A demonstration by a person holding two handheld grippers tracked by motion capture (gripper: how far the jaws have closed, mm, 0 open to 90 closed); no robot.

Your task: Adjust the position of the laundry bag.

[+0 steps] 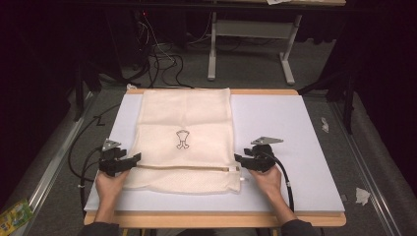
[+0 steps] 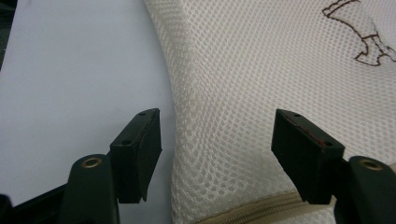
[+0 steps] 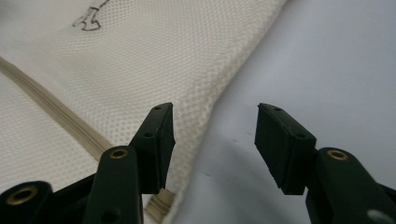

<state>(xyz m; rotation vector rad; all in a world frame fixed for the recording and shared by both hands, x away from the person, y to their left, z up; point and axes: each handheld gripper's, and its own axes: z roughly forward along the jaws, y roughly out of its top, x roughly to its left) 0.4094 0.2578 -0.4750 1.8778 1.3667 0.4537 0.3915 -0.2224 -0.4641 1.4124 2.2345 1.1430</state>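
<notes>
A: Entry, mesh bag (image 1: 186, 140). It lies flat on the white board (image 1: 290, 142), long axis running away from the person, far edge at the board's far rim. A small dark outline print (image 1: 182, 139) sits near its middle. The zipper (image 1: 182, 168) crosses the bag close to the near end.

B: Left gripper (image 1: 134, 158)?

A: At the bag's left edge, level with the zipper. In the left gripper view the jaws stand wide apart; the mesh edge (image 2: 224, 140) lies between them, nearer the right-hand jaw, and the pads do not press on it. Nothing is held.

B: Right gripper (image 1: 239, 160)?

A: At the bag's right edge, just above the zipper's end. In the right gripper view its jaws are spread wide. One jaw sits over the mesh (image 3: 154, 70), the other over bare board (image 3: 327, 70); the bag's edge runs between them. No pinch on the cloth that I can see.

B: Hands?

A: Left hand (image 1: 110, 184) and right hand (image 1: 268, 182) come in from the near side, one on each gripper. Cables trail back off the board.
</notes>
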